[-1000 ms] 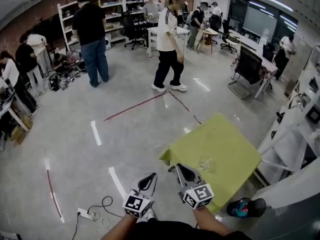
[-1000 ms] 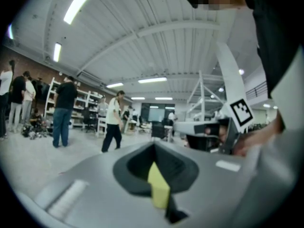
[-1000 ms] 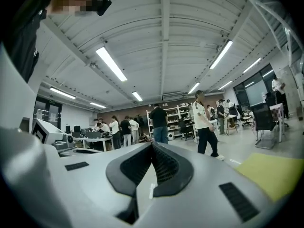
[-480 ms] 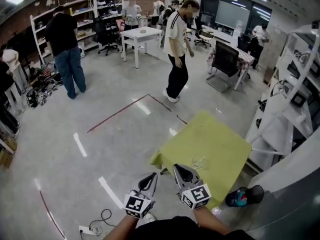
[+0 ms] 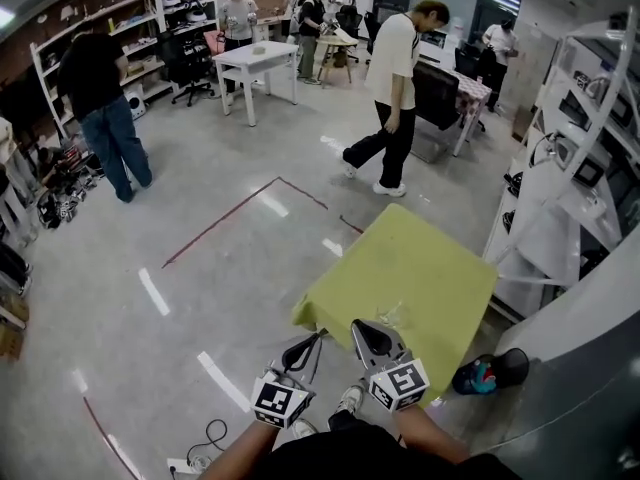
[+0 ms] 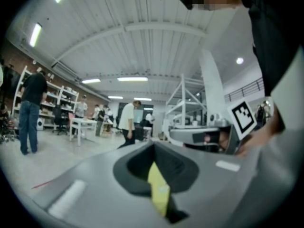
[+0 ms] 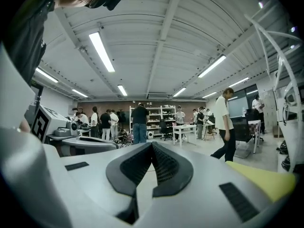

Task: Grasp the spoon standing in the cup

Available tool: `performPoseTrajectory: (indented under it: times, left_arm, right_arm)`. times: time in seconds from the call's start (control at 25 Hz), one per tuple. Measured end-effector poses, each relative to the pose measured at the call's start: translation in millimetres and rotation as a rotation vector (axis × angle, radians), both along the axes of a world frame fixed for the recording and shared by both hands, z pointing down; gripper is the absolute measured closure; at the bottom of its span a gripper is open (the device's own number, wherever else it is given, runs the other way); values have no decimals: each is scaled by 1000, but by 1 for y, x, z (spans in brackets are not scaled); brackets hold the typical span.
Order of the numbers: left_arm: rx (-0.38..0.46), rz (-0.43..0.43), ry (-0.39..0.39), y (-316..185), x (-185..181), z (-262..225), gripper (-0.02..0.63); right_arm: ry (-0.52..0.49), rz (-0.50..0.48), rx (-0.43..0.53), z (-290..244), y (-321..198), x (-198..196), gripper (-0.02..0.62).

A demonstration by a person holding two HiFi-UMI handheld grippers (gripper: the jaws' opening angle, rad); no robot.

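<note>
Clear cup [image 5: 393, 316] stands on yellow table [image 5: 440, 268], near edge closest to me; contents too small to make out. My left gripper [image 5: 316, 338], right gripper [image 5: 360, 328]: both closed, empty, apart from cup.

Bright ceiling tubes [image 7: 101, 51] glare off the floor [image 5: 205, 223]; edges warp, foreground blurs.

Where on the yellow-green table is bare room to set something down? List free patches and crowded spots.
Free: the far half of the table, beyond the cup, and the side toward the white shelves. Crowded: the near edge, where the cup stands close to the right tongs.
</note>
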State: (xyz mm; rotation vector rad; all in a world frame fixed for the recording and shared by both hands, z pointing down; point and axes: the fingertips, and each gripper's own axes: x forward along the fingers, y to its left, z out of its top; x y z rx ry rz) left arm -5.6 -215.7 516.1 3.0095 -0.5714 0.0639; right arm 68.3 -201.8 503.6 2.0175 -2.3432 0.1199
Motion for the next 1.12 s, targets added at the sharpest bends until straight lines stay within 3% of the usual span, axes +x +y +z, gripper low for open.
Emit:
performPoseTrajectory:
  times: [0.44, 0.64, 1.12]
  left_arm:
    - [12, 16, -16, -44, 76, -8, 600]
    - [17, 23, -17, -62, 108, -6, 600]
    - [19, 50, -72, -77, 177, 8, 600]
  right_arm:
    - [-36, 32, 28, -9, -40, 77, 589]
    - [5, 39, 36, -6, -56, 107, 589]
    - [-36, 59, -3, 19, -66, 173, 589]
